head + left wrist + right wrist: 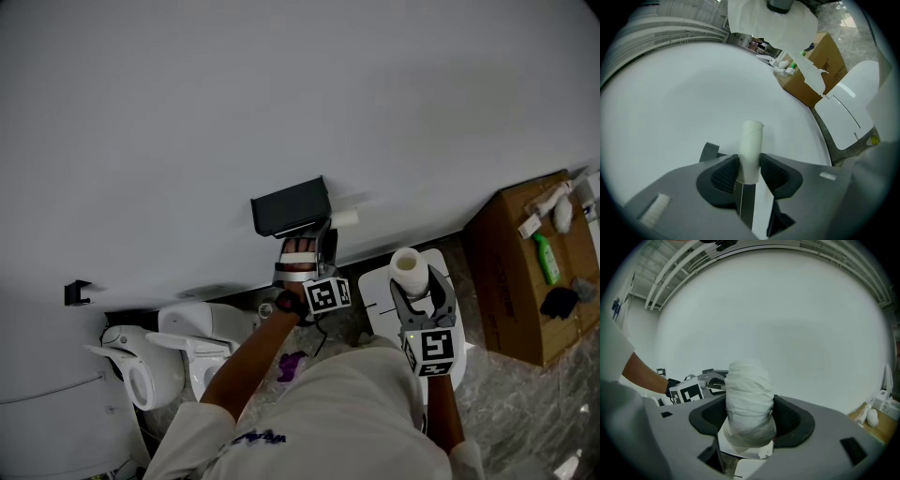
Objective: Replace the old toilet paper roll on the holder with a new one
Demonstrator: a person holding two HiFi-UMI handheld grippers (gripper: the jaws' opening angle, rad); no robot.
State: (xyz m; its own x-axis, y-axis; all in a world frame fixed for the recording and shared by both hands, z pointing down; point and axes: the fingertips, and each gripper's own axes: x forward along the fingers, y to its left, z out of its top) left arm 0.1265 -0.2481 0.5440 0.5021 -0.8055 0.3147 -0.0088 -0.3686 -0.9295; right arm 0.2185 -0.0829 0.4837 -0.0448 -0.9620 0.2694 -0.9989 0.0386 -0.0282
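Gripping the empty cardboard tube [751, 150], white and thin-walled, near one end with the clenched left tongs [750, 169], at the right end of the black holder [290, 206] on the pale wall. Cannot tell whether still seated inside. Probably best pulled straight along its own length, sideways away from the holder, with light pressure only: thin card, easily crushed. Held apart to the right, a new toilet paper roll [749, 397], soft and loosely wrapped, grasped around its middle by the right tongs [750, 418]. Keep that squeeze gentle and keep the roll clear until after freeing the holder. Then line up the hollow core with the holder before sliding on. Farther right, a cardboard box [525, 272] of cleaning bottles, out of the way.
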